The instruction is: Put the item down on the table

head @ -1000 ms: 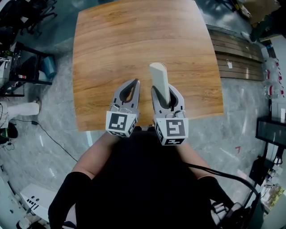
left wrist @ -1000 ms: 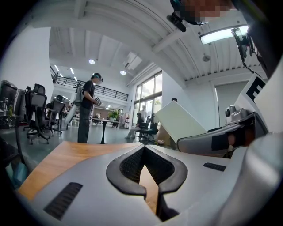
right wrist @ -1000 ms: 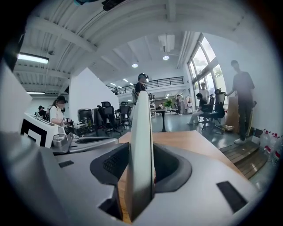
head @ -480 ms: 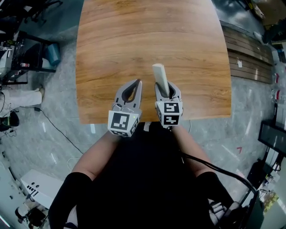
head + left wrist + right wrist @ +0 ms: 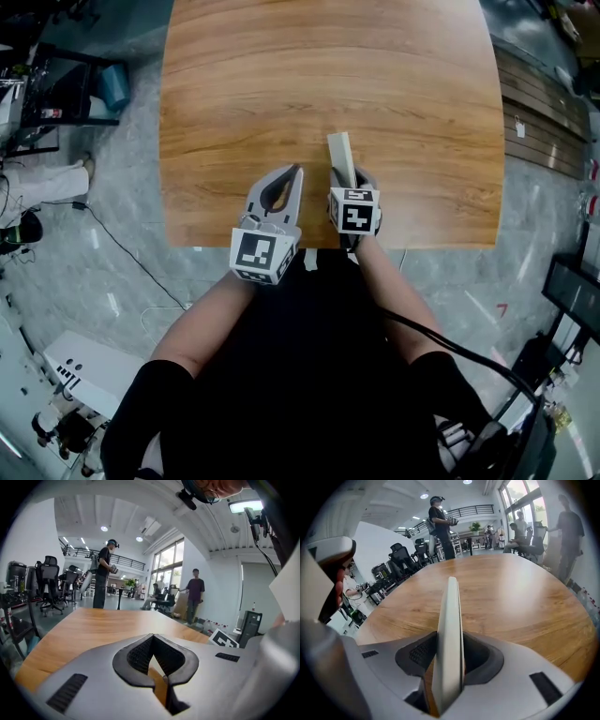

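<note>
A flat cream slab [image 5: 338, 150] stands on edge between the jaws of my right gripper [image 5: 347, 178], which is shut on its lower end. It hangs over the near part of the wooden table [image 5: 281, 84], slightly above the surface. In the right gripper view the slab [image 5: 451, 606] rises straight out of the right gripper [image 5: 450, 638] above the tabletop [image 5: 511, 597]. My left gripper [image 5: 296, 170] hovers just to its left, shut with nothing in it. In the left gripper view the left gripper [image 5: 153, 637] has its tips together.
The table's near edge [image 5: 281, 247] runs just under both grippers. Several people [image 5: 104, 573] and office chairs [image 5: 49, 585] stand beyond the far side. A cable [image 5: 112, 272] crosses the grey floor at left, and a wooden platform [image 5: 544, 112] lies at right.
My right gripper has moved forward past the table's near edge with the slab, which now looks shorter from above. The left gripper has barely shifted.
</note>
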`<state>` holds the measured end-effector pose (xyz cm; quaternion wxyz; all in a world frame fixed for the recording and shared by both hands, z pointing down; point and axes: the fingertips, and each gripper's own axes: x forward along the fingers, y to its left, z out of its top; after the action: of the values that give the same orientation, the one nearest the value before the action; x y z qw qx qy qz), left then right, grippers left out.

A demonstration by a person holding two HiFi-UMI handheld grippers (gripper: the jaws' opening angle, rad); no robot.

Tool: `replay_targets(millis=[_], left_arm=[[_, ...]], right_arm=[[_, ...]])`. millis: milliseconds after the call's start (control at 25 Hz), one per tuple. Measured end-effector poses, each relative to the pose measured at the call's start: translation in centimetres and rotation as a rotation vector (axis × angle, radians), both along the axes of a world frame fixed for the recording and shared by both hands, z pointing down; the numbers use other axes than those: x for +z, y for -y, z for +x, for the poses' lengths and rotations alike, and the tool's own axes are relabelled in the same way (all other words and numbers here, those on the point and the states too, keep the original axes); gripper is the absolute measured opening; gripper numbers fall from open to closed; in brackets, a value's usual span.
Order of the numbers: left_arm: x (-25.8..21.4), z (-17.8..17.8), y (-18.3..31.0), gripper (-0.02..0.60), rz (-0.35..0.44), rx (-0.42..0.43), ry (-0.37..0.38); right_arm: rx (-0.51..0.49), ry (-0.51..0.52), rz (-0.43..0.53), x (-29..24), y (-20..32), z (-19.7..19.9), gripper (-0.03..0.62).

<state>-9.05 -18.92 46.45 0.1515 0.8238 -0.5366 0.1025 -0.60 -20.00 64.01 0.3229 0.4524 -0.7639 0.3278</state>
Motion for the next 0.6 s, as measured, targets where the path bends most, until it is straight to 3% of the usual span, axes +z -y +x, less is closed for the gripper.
replay_targets(millis=[400,600], left_arm=[[0.9,0.5,0.3,0.003,-0.014,0.017,0.000],[0.9,0.7,-0.3,0.003,-0.015,0.022,0.006]], right_arm=[[-0.012,-0.001,-0.026,0.6,-0.2,-0.1,0.169],[-0.018,-0.026,0.054,-0.6,0.3,0.8,0.169]])
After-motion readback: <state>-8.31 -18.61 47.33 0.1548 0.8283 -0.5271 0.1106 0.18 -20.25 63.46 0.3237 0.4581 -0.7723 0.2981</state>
